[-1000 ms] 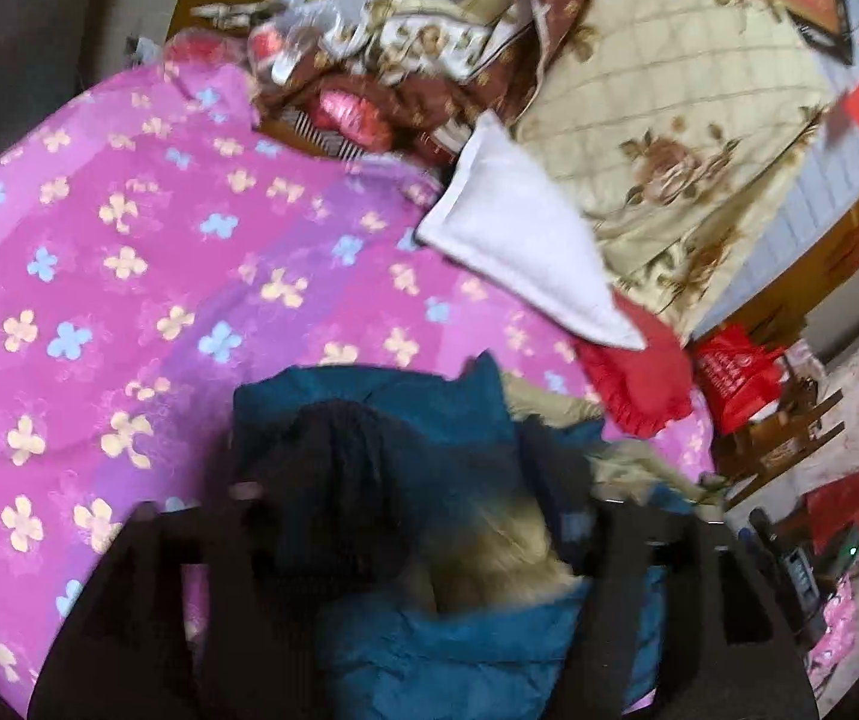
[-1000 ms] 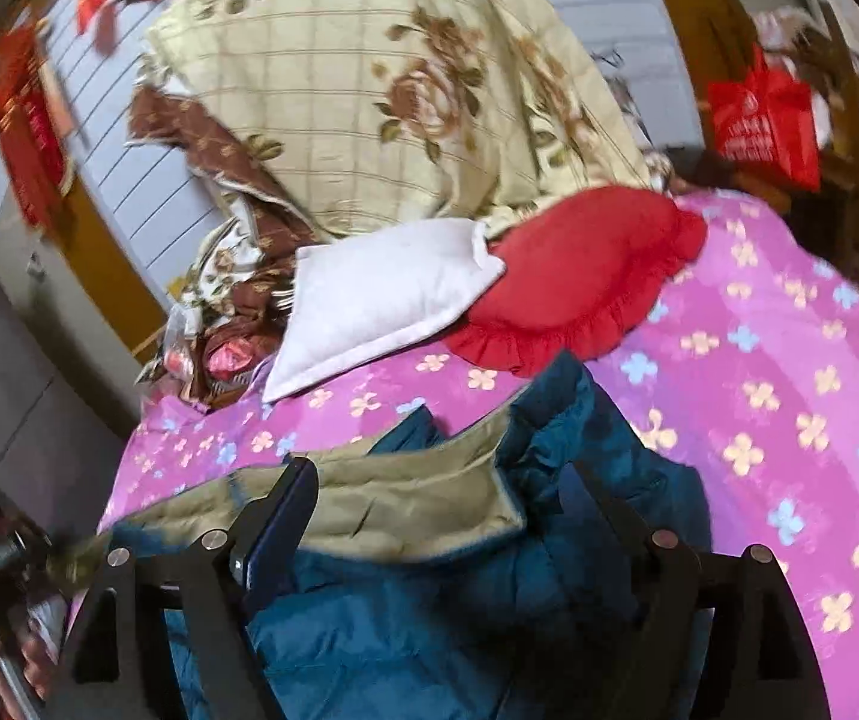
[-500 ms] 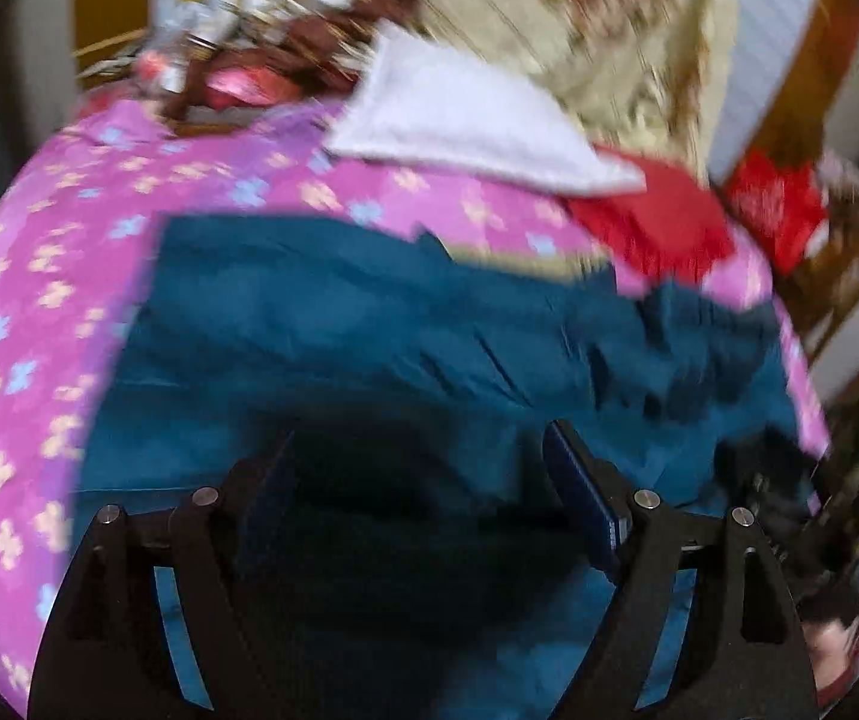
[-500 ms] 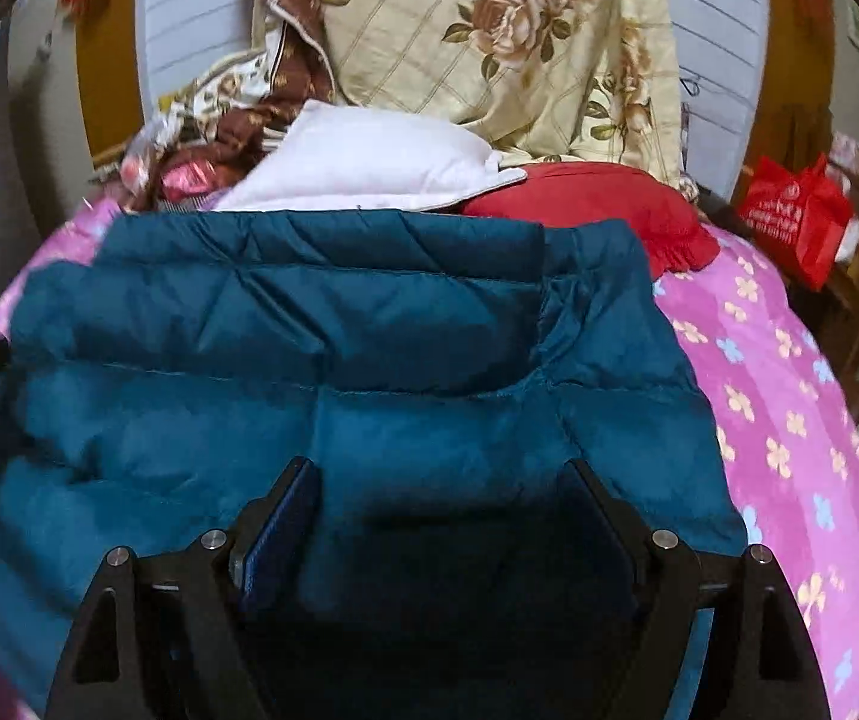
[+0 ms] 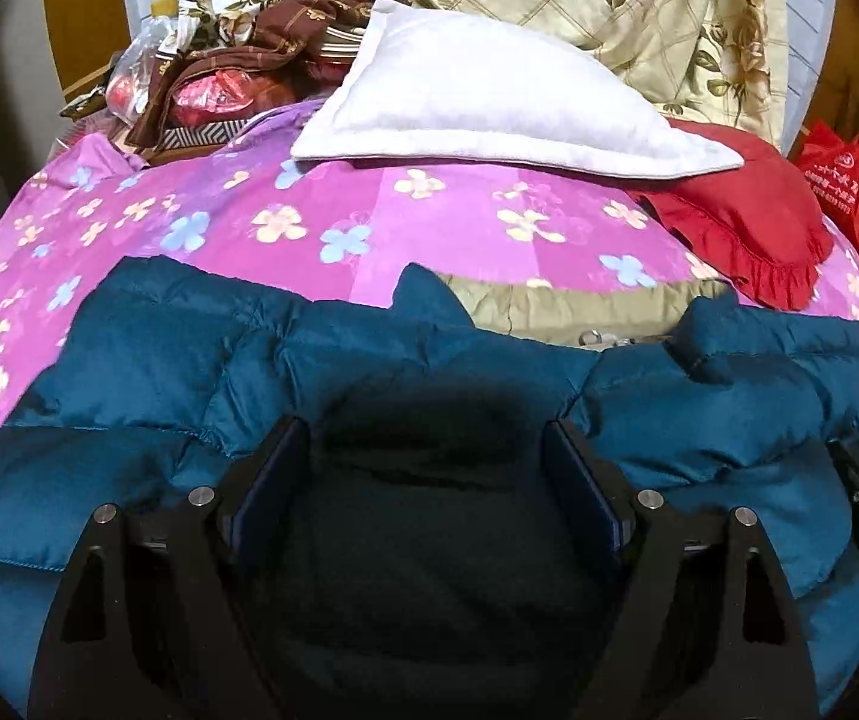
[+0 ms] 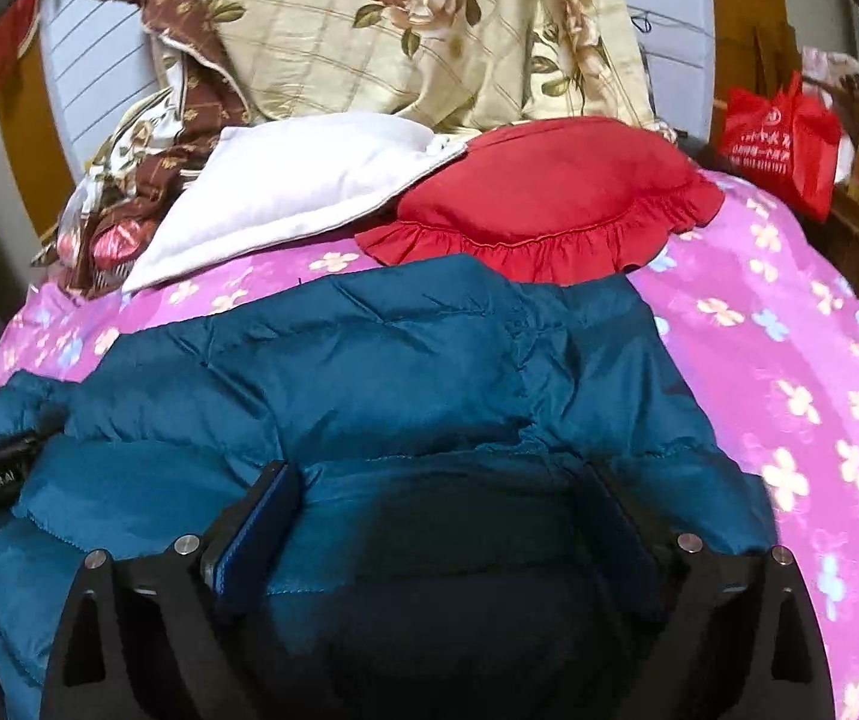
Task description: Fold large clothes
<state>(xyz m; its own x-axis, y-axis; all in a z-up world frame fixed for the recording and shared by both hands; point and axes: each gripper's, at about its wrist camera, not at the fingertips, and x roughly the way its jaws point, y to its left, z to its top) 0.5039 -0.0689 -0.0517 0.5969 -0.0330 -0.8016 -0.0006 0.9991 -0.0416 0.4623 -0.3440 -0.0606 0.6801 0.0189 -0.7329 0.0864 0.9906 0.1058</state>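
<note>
Both grippers have dropped low over the jacket since a second ago, when it was still bunched up with the lining showing; now it's spread flat on the bed. Left gripper (image 5: 426, 462) has its jaws wide, they've just been opening, and there's only dark padded fabric under the gap, nothing pinched. Same story on the right gripper (image 6: 438, 510): jaws wide, just opened further, fabric below but the pads aren't squeezing it.

Going outward, the jacket (image 6: 369, 360) is a big teal puffer lying across the near half of the bed (image 5: 369, 222), quilted side up. In the left view its far edge shows the collar with a strip of beige lining (image 5: 579, 306) and what looks like a zipper pull. Beyond that there's bare pink flowered cover, then a white pillow (image 5: 489, 102) and a red cushion (image 6: 543, 198) right by the jacket's far edge, maybe just touching. A floral quilt (image 6: 459, 30) is heaped at the head.

Progress-wise, looks like only the laying-out is done. No fold is visible yet: sleeves and sides still need bringing in, then the halving, so most of the job's left.
</note>
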